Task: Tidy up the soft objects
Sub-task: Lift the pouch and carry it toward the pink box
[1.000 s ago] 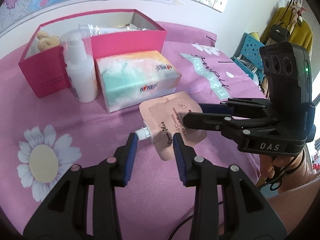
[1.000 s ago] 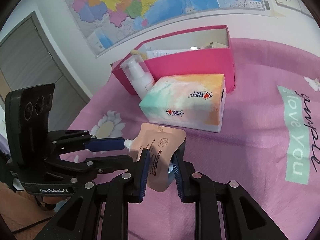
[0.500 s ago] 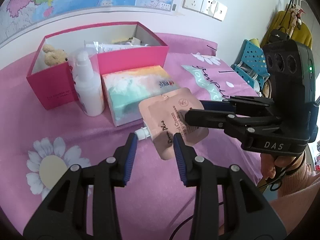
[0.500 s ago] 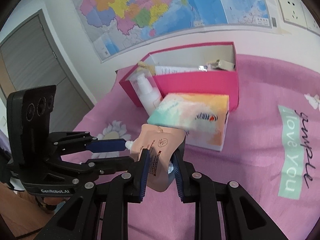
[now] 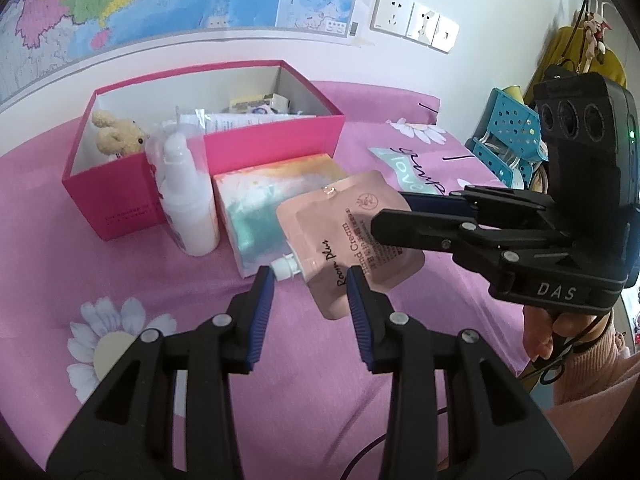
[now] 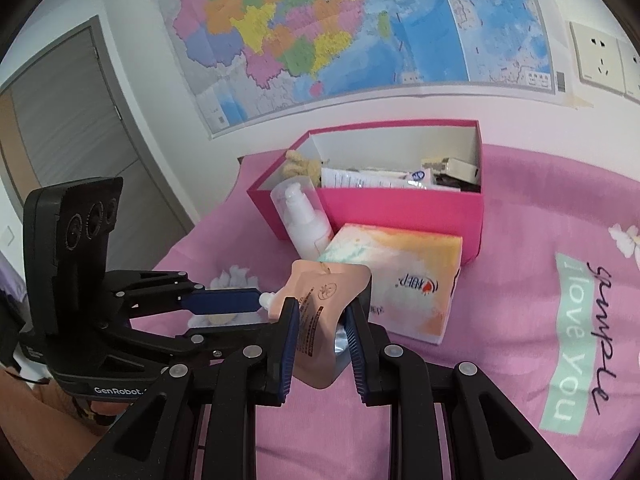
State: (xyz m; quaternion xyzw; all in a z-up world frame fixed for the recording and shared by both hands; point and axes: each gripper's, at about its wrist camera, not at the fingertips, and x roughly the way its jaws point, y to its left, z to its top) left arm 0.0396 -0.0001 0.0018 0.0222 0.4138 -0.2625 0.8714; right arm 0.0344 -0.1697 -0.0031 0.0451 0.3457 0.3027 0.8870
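Note:
My right gripper [image 6: 320, 316] is shut on a peach hand cream pouch [image 6: 320, 304] and holds it in the air above the pink cloth; the pouch also shows in the left wrist view [image 5: 344, 236]. My left gripper [image 5: 310, 284] is open and empty, its jaws on either side of the pouch's white cap [image 5: 285, 267] without touching it. Beyond stand a pastel tissue pack [image 5: 264, 196], a white pump bottle [image 5: 188, 208] and an open pink box [image 5: 264, 148] holding a plush bunny [image 5: 116, 132] and packets.
The pink flowered cloth [image 5: 120, 280] covers the surface. A wall with a map [image 6: 340, 28] and sockets [image 5: 412, 24] stands behind the box. A blue perforated basket [image 5: 508, 132] is off the right edge. A door [image 6: 60, 120] is at the left.
Both grippers have risen, the right one lifting the pouch higher off the cloth. The box's inside shows more now. The grips have not changed.

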